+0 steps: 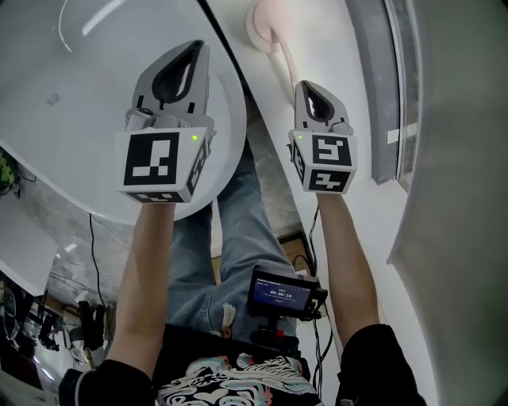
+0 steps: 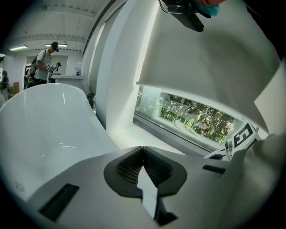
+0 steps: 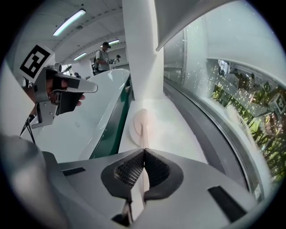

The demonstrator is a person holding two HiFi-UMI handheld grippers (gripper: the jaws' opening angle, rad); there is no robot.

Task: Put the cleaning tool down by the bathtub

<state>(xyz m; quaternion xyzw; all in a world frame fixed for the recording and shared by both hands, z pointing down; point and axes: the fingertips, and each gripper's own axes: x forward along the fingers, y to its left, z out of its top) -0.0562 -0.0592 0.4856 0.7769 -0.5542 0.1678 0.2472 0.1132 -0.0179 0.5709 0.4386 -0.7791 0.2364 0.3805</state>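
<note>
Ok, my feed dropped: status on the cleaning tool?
Left tool shut, empty, over bathtub. Right tool shut, empty, above the handle. Cleaning tool lies on the ledge beside the bathtub. Nothing in the way.

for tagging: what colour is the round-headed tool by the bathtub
Pale pink round-headed cleaning tool, best in head view.

Hand-held grippers: two, the left hand-held gripper [image 1: 193, 49] and the right hand-held gripper [image 1: 307, 87]
Bathtub [image 1: 75, 103]: one
Cleaning tool [image 1: 266, 28]: one
Screen [image 1: 278, 293]: one
</note>
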